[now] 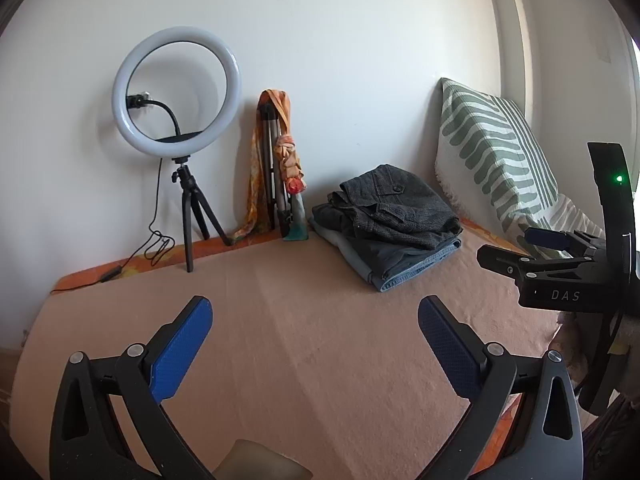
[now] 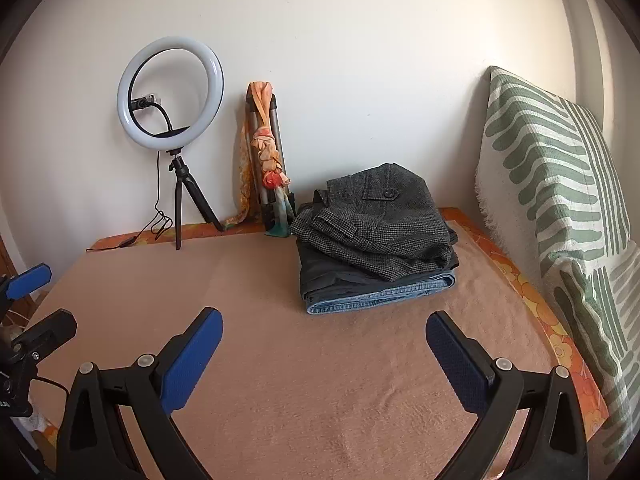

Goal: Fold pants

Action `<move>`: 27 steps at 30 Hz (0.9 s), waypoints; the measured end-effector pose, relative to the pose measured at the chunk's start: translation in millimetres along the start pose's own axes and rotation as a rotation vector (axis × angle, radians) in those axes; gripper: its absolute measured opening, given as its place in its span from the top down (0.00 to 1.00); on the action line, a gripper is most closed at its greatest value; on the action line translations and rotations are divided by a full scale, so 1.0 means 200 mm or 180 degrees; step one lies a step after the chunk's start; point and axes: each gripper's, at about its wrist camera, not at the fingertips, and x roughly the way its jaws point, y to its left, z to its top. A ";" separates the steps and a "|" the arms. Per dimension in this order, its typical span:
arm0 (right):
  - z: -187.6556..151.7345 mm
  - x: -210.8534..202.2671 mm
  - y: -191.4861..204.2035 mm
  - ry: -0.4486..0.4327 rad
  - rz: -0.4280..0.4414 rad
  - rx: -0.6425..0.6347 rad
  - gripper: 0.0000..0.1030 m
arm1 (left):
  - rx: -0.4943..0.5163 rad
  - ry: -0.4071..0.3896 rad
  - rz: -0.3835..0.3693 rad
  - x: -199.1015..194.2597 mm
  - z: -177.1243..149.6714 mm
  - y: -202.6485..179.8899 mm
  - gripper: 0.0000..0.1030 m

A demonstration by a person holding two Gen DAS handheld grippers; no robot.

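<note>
Clearly the pants are soft and limp: a stack of folded pants (image 2: 376, 248) sits at about one o'clock on the peach blanket (image 2: 280, 360) covering the bed, a grey tweed pair (image 2: 384, 220) on top, a dark pair and blue denim (image 2: 380, 294) beneath. I judge the tweed thick and moderately heavy, likely to sag and drag the layers below, so a hold at the waistband near the buttoned pocket flap (image 2: 382, 194) seems safest. Both the left gripper (image 1: 314, 346) and the right gripper (image 2: 324, 354) are spread wide, holding and touching nothing, well short of the stack, near six o'clock.
</note>
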 end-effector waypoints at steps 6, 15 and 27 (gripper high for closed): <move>0.00 0.01 0.01 0.0011 0.0005 -0.0004 0.00 | -0.0028 0.0002 0.0027 -0.01 0.00 0.02 0.01; -0.01 0.01 0.02 0.0005 0.0026 0.0006 0.00 | -0.0038 -0.0008 0.0028 -0.02 0.00 0.04 0.01; -0.02 0.02 0.02 0.0026 0.0064 0.0044 0.00 | -0.0039 0.0005 0.0023 -0.01 0.00 0.04 0.01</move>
